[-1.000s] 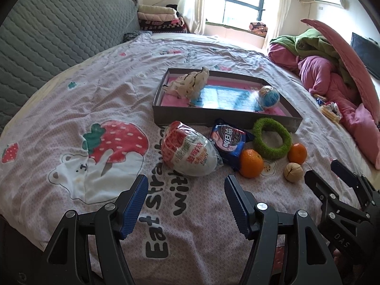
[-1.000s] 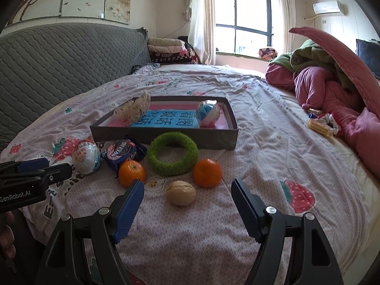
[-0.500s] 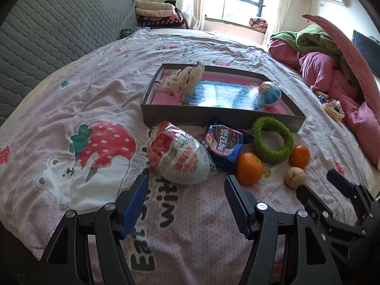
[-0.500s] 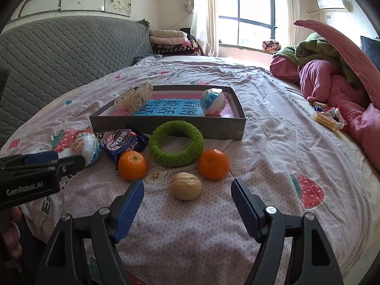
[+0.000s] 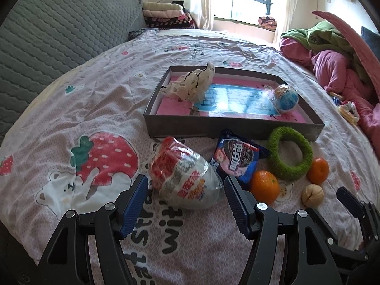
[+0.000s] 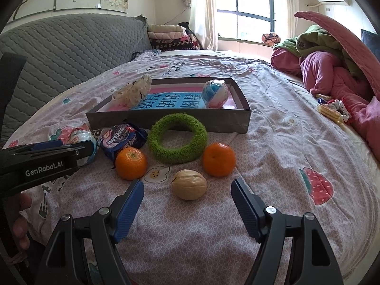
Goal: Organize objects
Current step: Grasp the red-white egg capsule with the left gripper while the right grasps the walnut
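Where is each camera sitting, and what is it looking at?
Left wrist: on the left tongs, open around the wrapped egg toy; the right tongs show at the right edge.
Right wrist: on the right tongs, open toward the walnut; the left tongs and some fingers show.
Both see the grey tray, green ring and oranges.

Right wrist view: the left gripper's (image 6: 47, 153) black body covers most of the wrapped egg-shaped package (image 6: 82, 136); only its far edge shows. The fingers (image 6: 20, 216) of the hand holding that gripper are cut by the left frame edge. The biscuit packet's (image 6: 122, 137) near corner sits behind the left orange (image 6: 130, 162).

Left wrist view: the right gripper (image 5: 356, 204) is cut by the right edge, only one finger tip showing, jaw stance indeterminable. Print on the biscuit packet (image 5: 237, 159) is too blurred to read. Small wrapped items (image 5: 346, 110) at far right are unidentifiable.
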